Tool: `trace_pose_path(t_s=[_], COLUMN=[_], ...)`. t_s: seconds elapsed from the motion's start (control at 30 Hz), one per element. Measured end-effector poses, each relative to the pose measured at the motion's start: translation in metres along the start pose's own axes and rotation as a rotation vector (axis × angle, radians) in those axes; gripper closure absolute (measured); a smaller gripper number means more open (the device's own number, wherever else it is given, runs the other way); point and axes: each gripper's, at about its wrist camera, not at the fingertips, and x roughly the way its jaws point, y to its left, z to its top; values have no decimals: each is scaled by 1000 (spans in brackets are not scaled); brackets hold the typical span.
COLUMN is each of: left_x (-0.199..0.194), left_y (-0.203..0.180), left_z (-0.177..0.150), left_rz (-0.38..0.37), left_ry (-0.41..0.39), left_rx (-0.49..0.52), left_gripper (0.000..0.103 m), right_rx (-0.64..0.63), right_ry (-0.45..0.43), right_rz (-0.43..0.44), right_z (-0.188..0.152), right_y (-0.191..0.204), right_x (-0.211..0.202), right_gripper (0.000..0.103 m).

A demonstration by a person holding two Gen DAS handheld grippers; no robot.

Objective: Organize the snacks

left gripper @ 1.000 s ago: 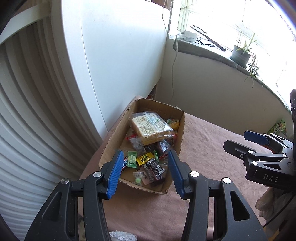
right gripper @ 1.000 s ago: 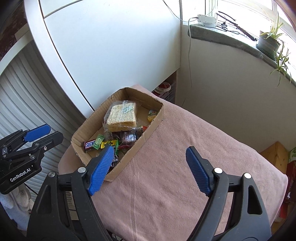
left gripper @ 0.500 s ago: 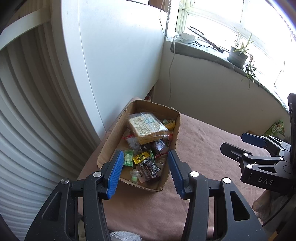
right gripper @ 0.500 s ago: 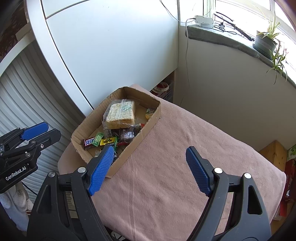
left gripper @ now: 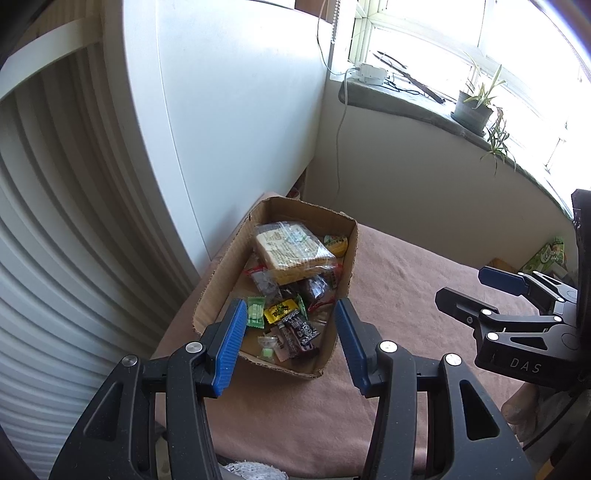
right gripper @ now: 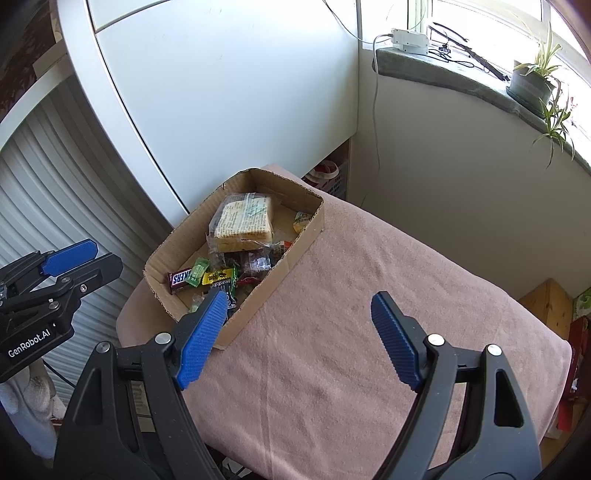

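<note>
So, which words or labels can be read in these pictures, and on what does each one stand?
"DAS": on the right gripper body.
"GenRobot.AI": on the left gripper body.
Brown candy bar in the cardboard box: white letters, only partly readable.
Other snack wrappers: print too small to read.

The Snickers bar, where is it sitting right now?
In the right wrist view the Snickers bar lies inside the cardboard box, at its near left corner, touching a green candy wrapper.

Window corner beside the white cabinet

A potted plant (right gripper: 532, 83) stands on the grey windowsill (right gripper: 443, 70), near a white adapter (right gripper: 410, 36) whose cord (right gripper: 376, 122) hangs down the wall; a white cabinet (right gripper: 229, 96) stands left.
</note>
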Motion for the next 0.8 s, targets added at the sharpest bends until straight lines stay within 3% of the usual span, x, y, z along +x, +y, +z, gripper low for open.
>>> trace_pose_path(t_s=[0.8], left_x=[1], left_y=[-1], left_z=[-3], left_rz=[17], left_ry=[5], left_rx=[-9], left_gripper=[54], right_rx=[7], right_ry=[11], right_rz=[-8], right_z=[-4], right_y=[1], right_x=[3], right_gripper=[20])
